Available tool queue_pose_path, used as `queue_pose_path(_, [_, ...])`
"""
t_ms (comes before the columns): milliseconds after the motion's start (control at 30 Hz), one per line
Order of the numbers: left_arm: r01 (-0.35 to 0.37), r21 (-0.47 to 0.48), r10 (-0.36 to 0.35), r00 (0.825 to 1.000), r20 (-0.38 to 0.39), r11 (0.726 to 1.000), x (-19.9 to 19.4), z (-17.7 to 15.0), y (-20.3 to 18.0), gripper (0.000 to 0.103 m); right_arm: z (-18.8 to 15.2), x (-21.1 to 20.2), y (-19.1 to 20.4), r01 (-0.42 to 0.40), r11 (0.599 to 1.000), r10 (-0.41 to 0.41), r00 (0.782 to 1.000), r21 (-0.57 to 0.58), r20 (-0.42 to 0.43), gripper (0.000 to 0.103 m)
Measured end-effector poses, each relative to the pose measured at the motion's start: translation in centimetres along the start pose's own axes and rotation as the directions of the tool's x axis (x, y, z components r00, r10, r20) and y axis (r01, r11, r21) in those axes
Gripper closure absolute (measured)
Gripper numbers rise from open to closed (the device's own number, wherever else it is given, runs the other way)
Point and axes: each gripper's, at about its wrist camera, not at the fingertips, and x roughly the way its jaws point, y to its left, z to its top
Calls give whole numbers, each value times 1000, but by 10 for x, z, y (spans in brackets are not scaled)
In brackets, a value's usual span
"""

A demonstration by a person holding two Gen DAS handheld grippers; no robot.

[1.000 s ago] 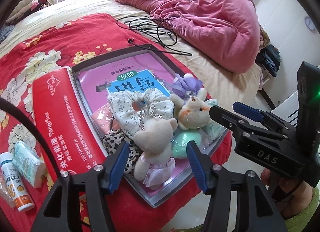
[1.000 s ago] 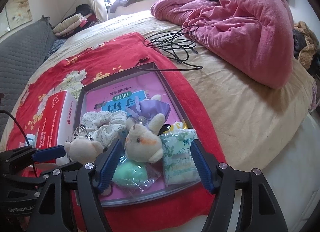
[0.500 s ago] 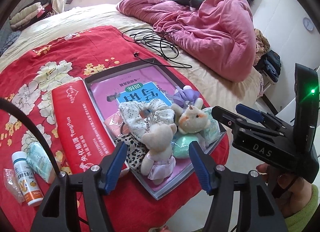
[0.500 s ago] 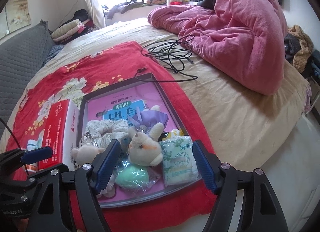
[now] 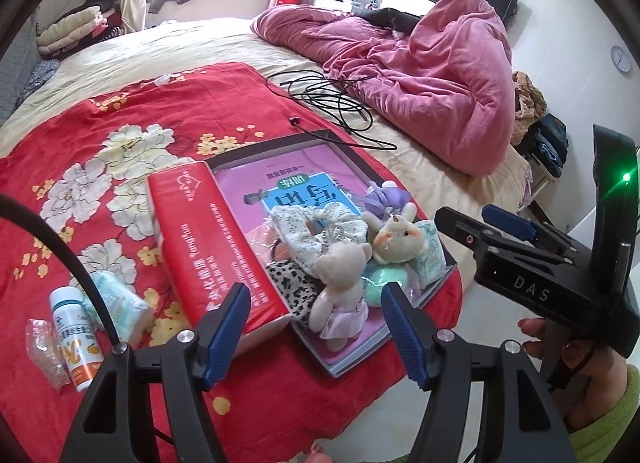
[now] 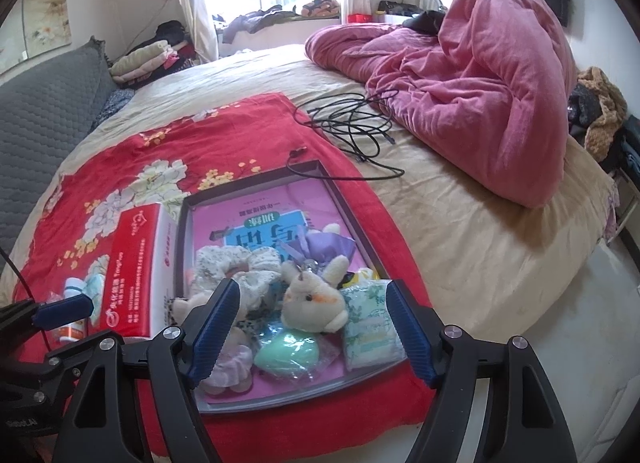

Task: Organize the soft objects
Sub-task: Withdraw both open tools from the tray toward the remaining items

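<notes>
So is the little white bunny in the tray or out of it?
In. The bunny lies inside the tray, among the other soft things.

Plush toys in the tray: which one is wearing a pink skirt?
The beige teddy bear at the tray's near edge, beside the leopard-print scrunchie. The white rabbit behind it wears no skirt.

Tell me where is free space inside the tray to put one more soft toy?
The far half of the tray is free, over the purple book beyond the floral scrunchie. The near half is crowded: bunny, teddy, green pouch, tissue pack.
</notes>
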Motion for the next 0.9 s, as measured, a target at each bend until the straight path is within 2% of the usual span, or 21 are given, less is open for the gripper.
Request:
queue_pose_path(333, [-35, -40, 36, 999, 31, 999, -28, -9, 19, 35, 3, -13, 29, -19, 998, 20, 1000, -58, 22, 26])
queue_pose_path(567, [-61, -105, 66, 997, 46, 993, -50, -22, 51, 35, 2, -17, 63, -64, 991, 67, 997, -121, 24, 25])
queue_pose_path(767, [-117, -191, 128, 991, 43, 975, -68, -43, 99, 35, -2, -12, 113, -123, 971, 125, 992, -203, -1, 25])
queue_pose_path(900, [-164, -280, 177, 984, 23, 946, -79, -63, 146, 35, -6, -6, 152, -165, 947, 164, 986, -276, -28, 25])
